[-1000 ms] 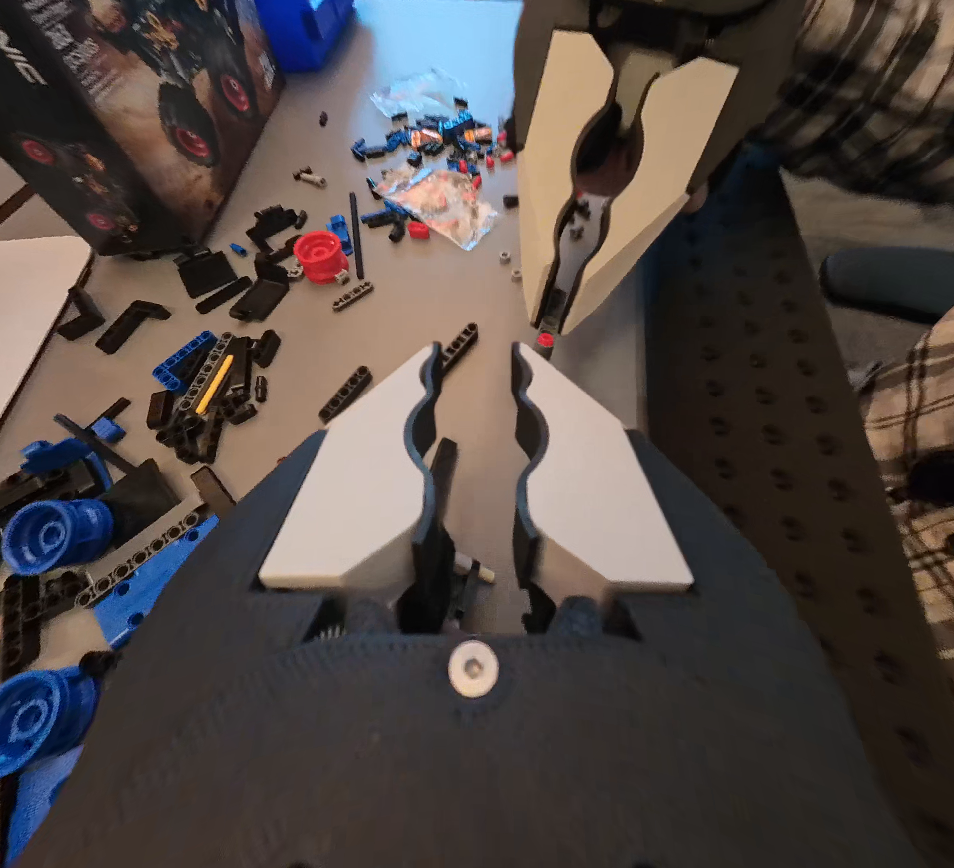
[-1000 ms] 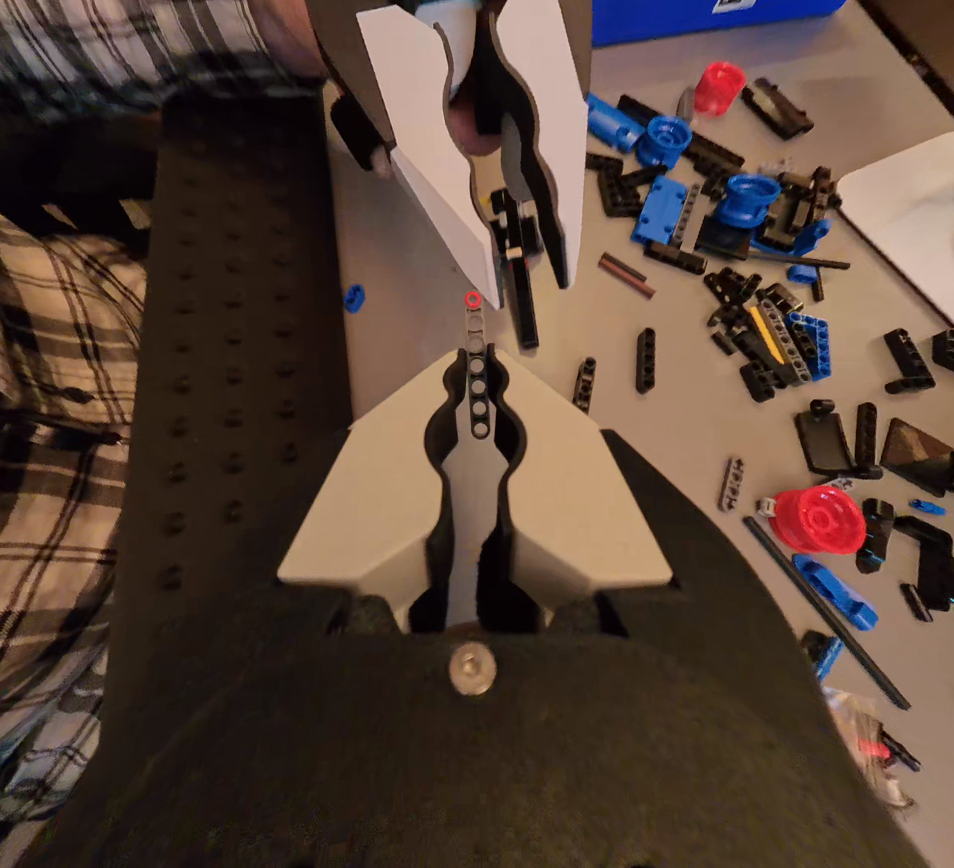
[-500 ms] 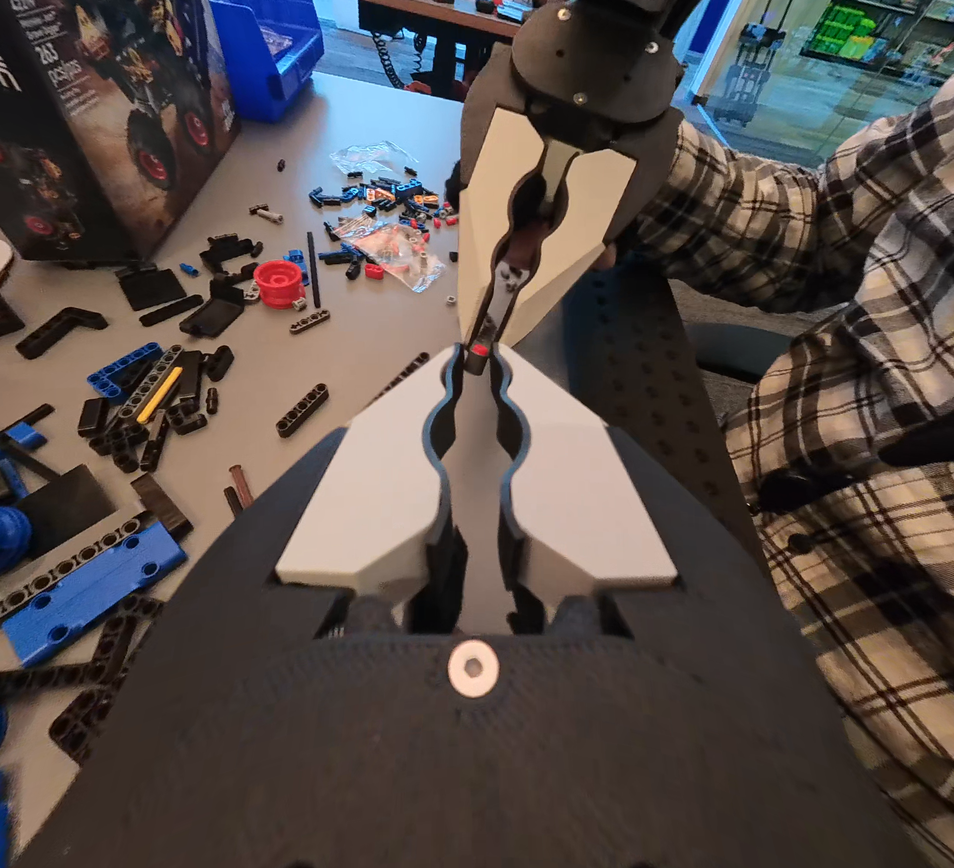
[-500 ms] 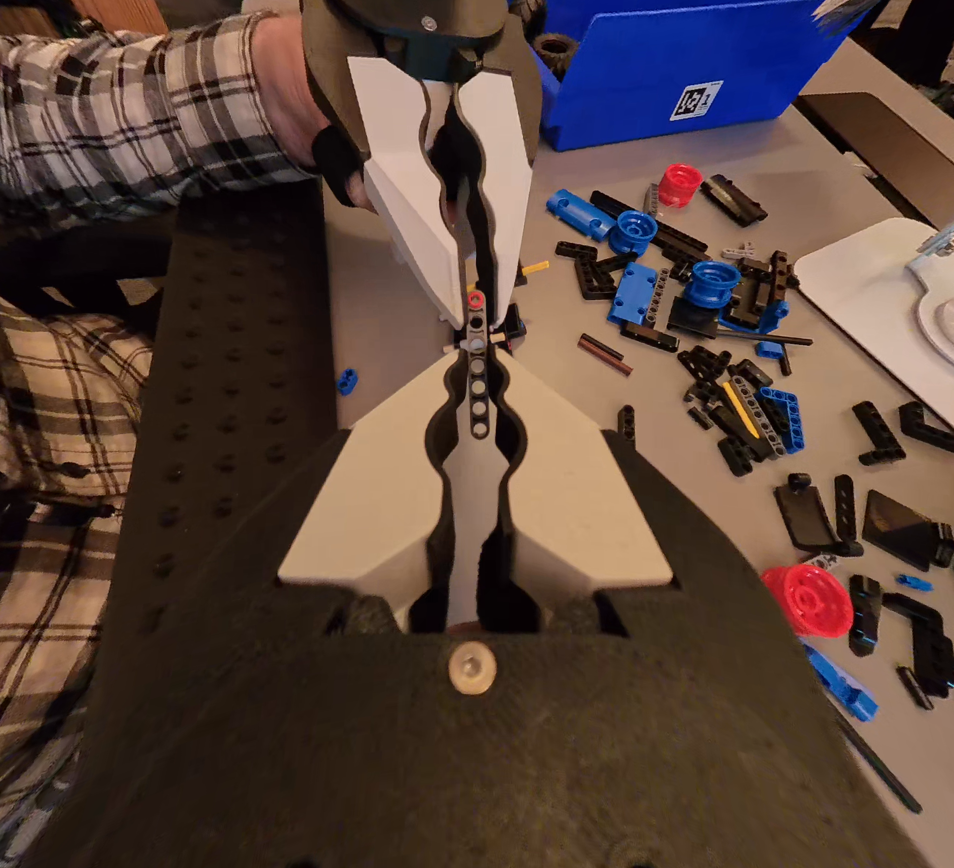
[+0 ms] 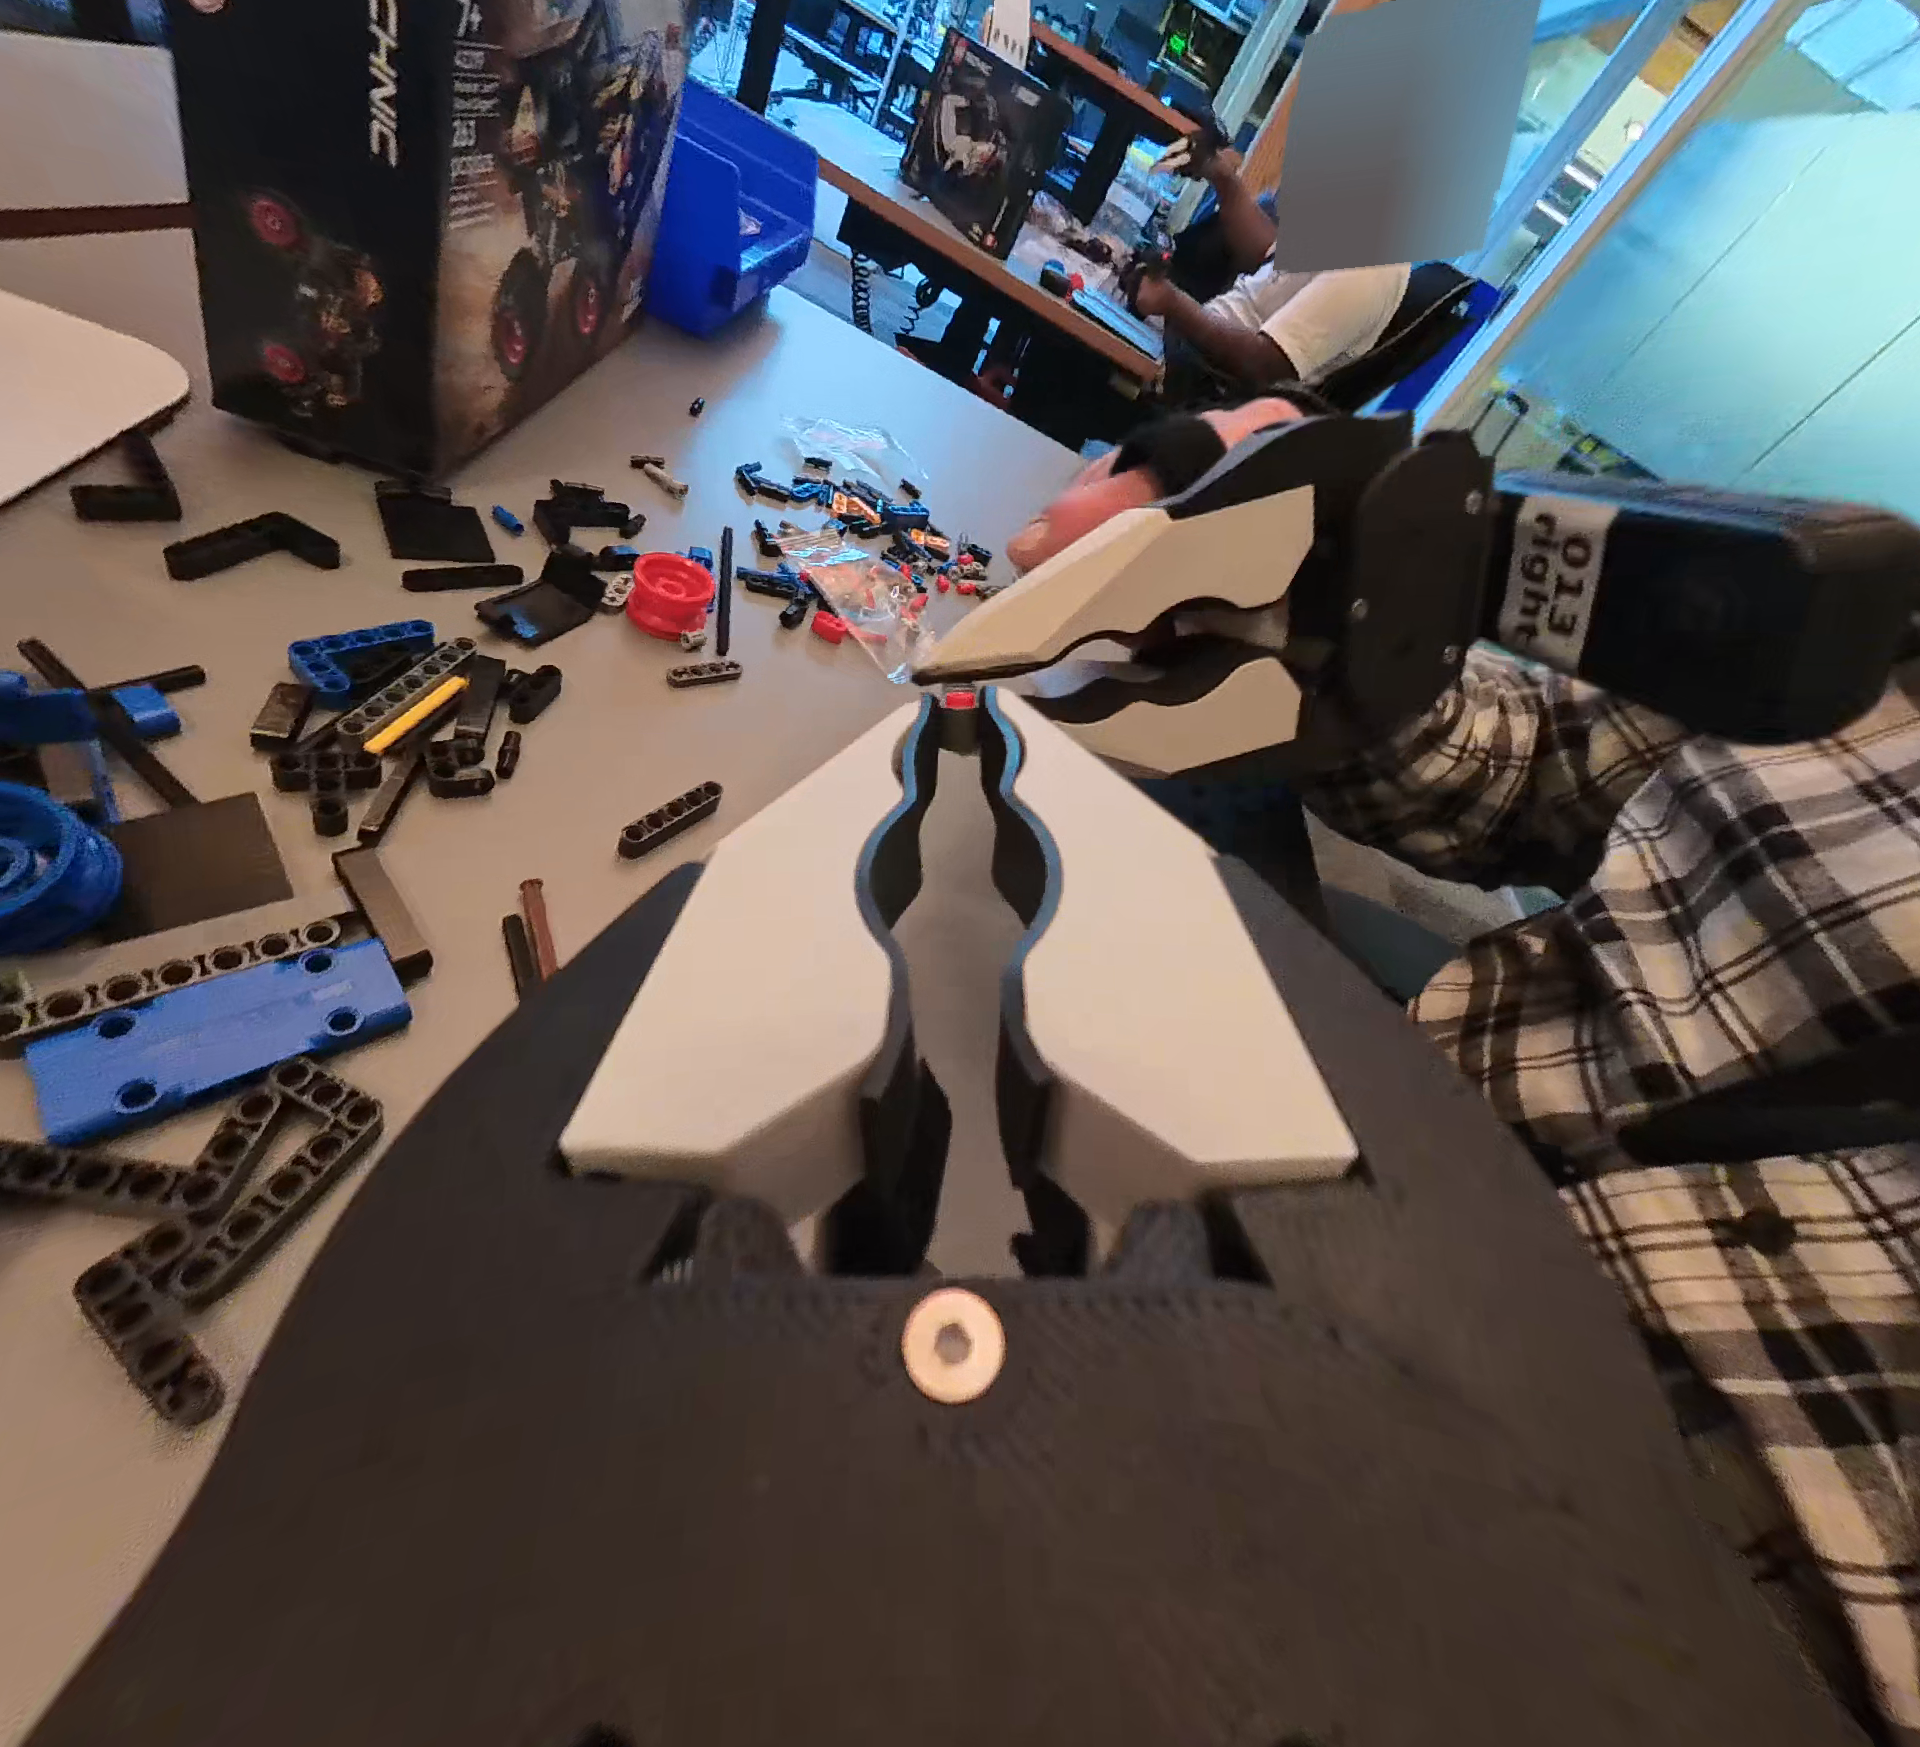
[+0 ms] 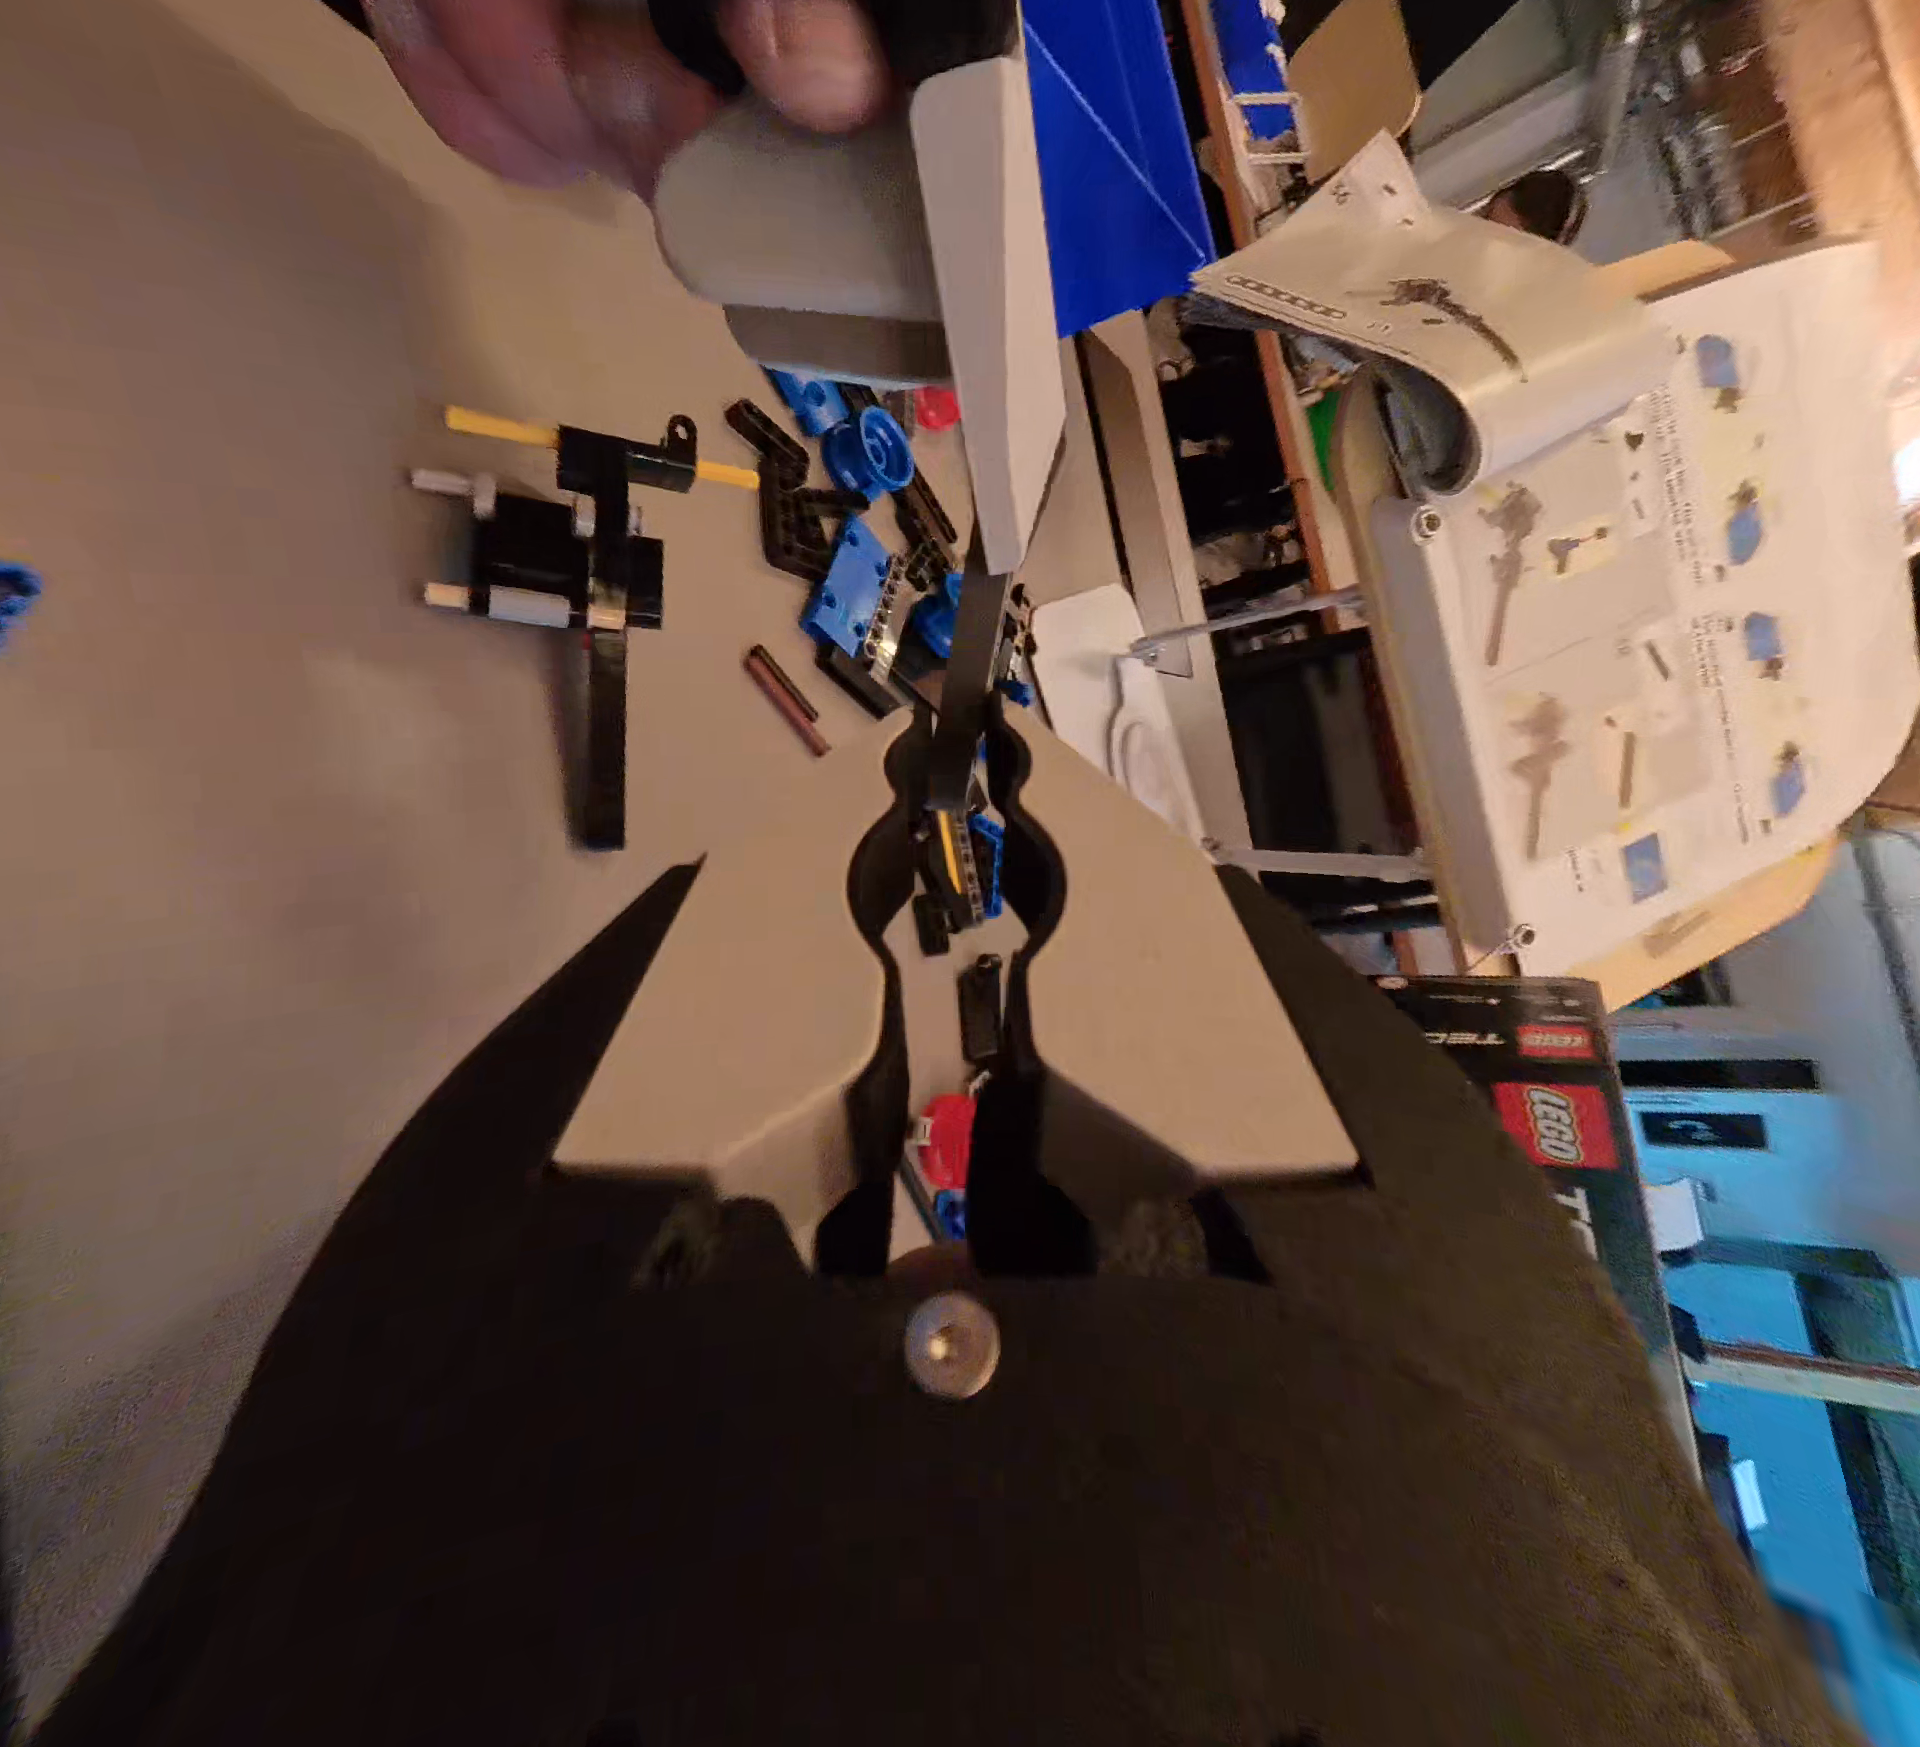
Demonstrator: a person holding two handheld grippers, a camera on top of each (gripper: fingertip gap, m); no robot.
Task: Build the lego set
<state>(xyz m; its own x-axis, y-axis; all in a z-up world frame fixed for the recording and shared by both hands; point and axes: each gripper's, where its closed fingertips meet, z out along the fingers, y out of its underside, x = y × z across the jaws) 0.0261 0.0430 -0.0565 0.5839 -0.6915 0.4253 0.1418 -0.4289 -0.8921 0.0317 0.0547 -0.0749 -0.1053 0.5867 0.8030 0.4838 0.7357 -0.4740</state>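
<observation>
My left gripper (image 5: 954, 721) is shut on the far end of a thin dark grey beam (image 5: 954, 739). A red bush (image 5: 956, 700) caps that end at my fingertips. In the right wrist view the left gripper (image 6: 995, 544) comes in from above, edge-on. The beam (image 6: 966, 658) runs from its tip down into my right gripper (image 6: 954, 731). The right fingers stand on either side of the beam with a sliver of gap, not pressing it. In the left wrist view the right gripper (image 5: 977, 687) lies on its side, reaching in from the right.
The set's box (image 5: 416, 139) and a blue bin (image 5: 738, 222) stand at the back. Loose black, blue and red pieces, a red hub (image 5: 673, 594) and a parts bag (image 5: 852, 575) litter the table. A black sub-assembly with a yellow axle (image 6: 582, 534) lies nearby. An instruction booklet (image 6: 1662, 606) stands propped. The tips of both grippers are at nearly the same place. Left tips and right tips are each some 20 centimeters from the red hub (image 5: 673, 594).
My left gripper closed on the beam's red-capped end. My right gripper eased its jaws apart and rolled about a quarter turn around the beam. Both have lifted off the table.
</observation>
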